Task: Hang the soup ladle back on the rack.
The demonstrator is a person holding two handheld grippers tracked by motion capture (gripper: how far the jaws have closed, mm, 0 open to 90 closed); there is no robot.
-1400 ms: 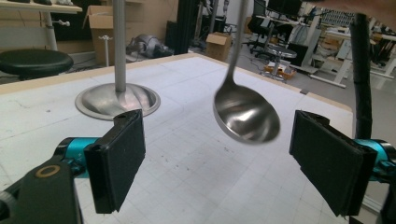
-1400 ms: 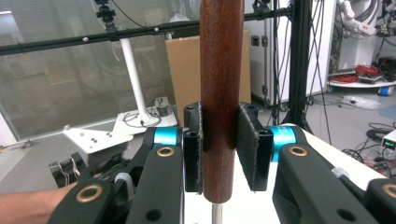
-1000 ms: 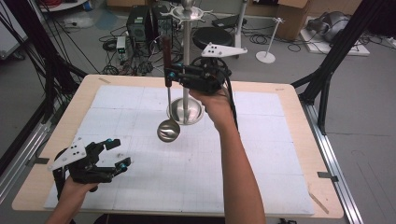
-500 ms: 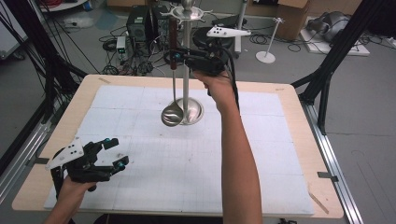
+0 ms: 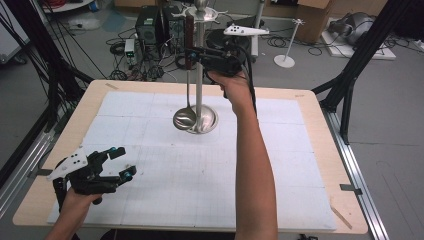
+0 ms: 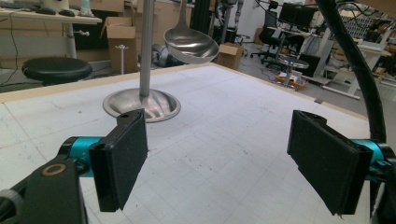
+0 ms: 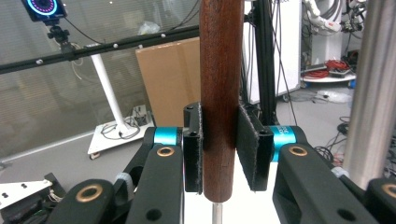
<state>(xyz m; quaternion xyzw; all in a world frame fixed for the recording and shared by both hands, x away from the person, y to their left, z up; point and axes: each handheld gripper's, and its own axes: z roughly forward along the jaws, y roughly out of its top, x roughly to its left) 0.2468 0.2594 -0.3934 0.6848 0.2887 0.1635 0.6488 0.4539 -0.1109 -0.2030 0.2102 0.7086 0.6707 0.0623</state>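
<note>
Left gripper (image 5: 116, 162) low, jaws apart, right gripper (image 7: 219, 144) raised, clamped.

Right hand-held gripper (image 7: 220, 151) clamped on upright wooden ladle handle (image 7: 221, 93), steel pole (image 7: 373, 88) just beside

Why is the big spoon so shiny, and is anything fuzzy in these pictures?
In the left gripper view the ladle bowl mirrors the room light, and so does the stand base, while the far desks look soft. In the right gripper view the wooden handle is sharp and the room behind it slightly blurred.
</note>
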